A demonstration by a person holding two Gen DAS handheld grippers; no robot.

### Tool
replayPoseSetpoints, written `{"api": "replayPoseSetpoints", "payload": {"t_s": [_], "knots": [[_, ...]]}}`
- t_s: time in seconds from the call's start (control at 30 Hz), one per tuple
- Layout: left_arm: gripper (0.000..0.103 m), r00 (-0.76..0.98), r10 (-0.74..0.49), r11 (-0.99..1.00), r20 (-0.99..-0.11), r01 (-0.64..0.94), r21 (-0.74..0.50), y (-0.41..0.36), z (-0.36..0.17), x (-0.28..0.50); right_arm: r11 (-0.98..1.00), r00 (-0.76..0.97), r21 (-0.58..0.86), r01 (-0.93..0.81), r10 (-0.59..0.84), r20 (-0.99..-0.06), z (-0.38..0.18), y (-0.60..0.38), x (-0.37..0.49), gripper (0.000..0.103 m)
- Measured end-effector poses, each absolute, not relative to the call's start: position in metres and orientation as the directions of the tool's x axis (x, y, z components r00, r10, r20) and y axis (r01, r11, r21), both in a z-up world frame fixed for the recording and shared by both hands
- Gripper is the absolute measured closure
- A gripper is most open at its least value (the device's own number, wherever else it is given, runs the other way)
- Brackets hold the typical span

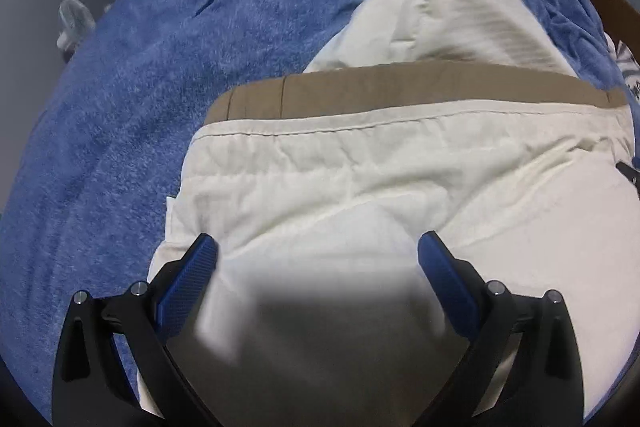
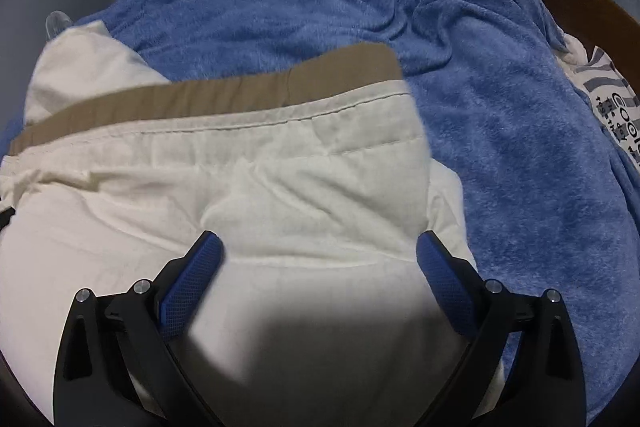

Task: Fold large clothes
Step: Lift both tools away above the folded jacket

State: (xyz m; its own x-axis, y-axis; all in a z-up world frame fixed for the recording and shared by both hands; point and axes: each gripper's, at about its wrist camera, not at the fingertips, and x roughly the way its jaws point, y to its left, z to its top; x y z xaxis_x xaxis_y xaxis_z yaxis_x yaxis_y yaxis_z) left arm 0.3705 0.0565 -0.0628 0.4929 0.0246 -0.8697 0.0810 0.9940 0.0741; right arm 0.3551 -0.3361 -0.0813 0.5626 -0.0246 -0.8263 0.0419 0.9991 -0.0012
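both tongs, left (image 1: 318, 247) and right (image 2: 320, 247), were held apart above cream trousers (image 1: 360, 195) laid on a blue blanket (image 1: 140, 75).

Printed word at the bed's edge

We read "COOL" on a white striped cloth (image 2: 616, 107); its smaller print is illegible.

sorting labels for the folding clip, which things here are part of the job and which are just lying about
Part of the job:
cream garment
its tan band
left claw, open
right claw, open

Just lying about:
blue blanket
printed cloth
clear plastic item
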Motion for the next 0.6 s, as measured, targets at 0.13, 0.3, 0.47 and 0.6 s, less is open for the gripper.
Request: {"api": "replayPoseSetpoints", "payload": {"t_s": [0.13, 0.3, 0.47, 0.6], "knots": [[0.006, 0.490, 0.018, 0.996, -0.871, 0.068, 0.058, 0.060, -0.074, 0.378, 0.996, 0.548, 0.061, 0.072, 0.012, -0.837, -0.095, -0.343, 0.362, 0.009], [0.006, 0.488, 0.022, 0.997, -0.872, 0.051, 0.054, 0.062, -0.068, 0.374, 0.997, 0.553, 0.022, 0.080, -0.026, -0.833, -0.091, -0.336, 0.357, 0.009], [0.006, 0.580, -0.005, 0.995, -0.814, 0.086, 0.055, 0.052, -0.028, 0.320, 1.000, 0.651, 0.030, 0.001, 0.023, -0.759, -0.045, -0.313, 0.306, 0.009], [0.006, 0.592, -0.119, 0.978, -0.797, 0.207, 0.008, 0.024, -0.018, 0.265, 0.979, 0.681, 0.025, -0.204, 0.160, -0.714, -0.027, -0.262, 0.246, 0.009]]}}
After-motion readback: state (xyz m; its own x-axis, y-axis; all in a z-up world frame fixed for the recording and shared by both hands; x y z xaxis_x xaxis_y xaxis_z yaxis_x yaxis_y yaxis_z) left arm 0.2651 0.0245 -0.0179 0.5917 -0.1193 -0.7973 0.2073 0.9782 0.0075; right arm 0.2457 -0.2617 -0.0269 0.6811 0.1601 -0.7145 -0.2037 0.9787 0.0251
